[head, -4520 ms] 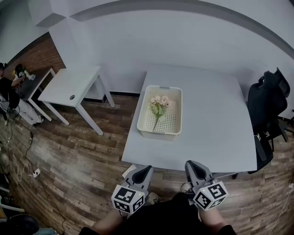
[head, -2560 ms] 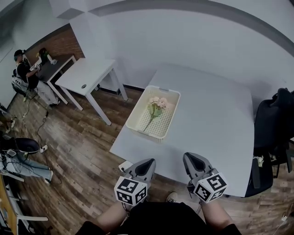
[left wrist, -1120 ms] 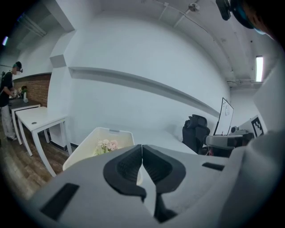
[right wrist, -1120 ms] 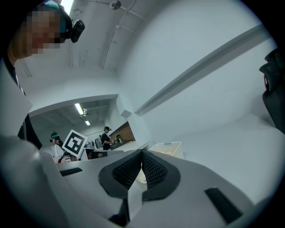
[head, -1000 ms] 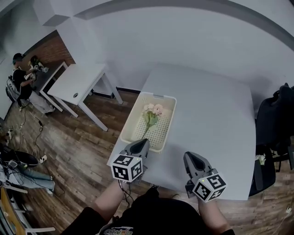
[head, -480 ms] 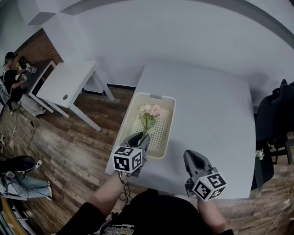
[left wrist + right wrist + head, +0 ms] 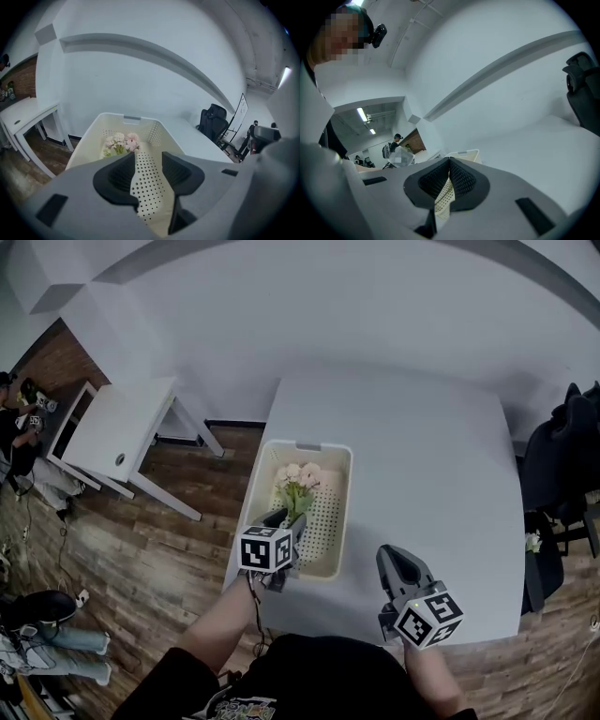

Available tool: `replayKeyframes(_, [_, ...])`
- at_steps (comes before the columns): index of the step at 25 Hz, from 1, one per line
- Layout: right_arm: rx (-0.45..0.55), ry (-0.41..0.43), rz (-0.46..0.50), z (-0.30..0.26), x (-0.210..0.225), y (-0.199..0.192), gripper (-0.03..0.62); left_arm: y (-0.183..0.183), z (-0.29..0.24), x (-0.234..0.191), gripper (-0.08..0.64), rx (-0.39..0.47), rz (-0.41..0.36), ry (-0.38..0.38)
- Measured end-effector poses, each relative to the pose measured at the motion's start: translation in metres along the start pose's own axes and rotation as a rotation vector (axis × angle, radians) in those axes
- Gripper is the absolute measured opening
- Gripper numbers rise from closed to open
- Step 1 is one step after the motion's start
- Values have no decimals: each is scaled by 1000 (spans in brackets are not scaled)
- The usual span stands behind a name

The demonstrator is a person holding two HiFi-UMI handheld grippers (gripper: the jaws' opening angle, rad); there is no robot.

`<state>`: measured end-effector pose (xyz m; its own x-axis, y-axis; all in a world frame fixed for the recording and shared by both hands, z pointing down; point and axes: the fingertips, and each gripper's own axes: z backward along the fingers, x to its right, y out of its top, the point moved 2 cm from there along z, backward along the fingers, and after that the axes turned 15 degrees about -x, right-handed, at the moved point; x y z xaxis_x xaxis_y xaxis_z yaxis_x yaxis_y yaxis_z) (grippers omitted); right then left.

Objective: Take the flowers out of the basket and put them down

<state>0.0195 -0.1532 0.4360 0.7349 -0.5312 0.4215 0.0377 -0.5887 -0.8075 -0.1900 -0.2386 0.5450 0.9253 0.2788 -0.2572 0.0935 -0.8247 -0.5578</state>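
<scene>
My left gripper [image 7: 147,157] has just been opening its jaws; they stand apart above the near end of the basket [image 7: 84,140], with nothing between them. The flowers [image 7: 121,140] lie at the basket's far end, untouched. My right gripper [image 7: 450,161] is closed and empty, near the front edge of the table [image 7: 422,446]. The basket stands along the table's left edge. I judge nothing is done yet: grasping, lifting out and putting down all remain.
</scene>
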Motion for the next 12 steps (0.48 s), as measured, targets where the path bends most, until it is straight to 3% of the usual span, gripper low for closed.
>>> replayKeyframes(4, [2,-23,-22,-6,8,1,21,-6,-26,-19,176,-95,33,11])
replayKeyframes(12, [-30,-39,-54,-20,12,-7,21,-17,-70,-53,193,-294,10,71])
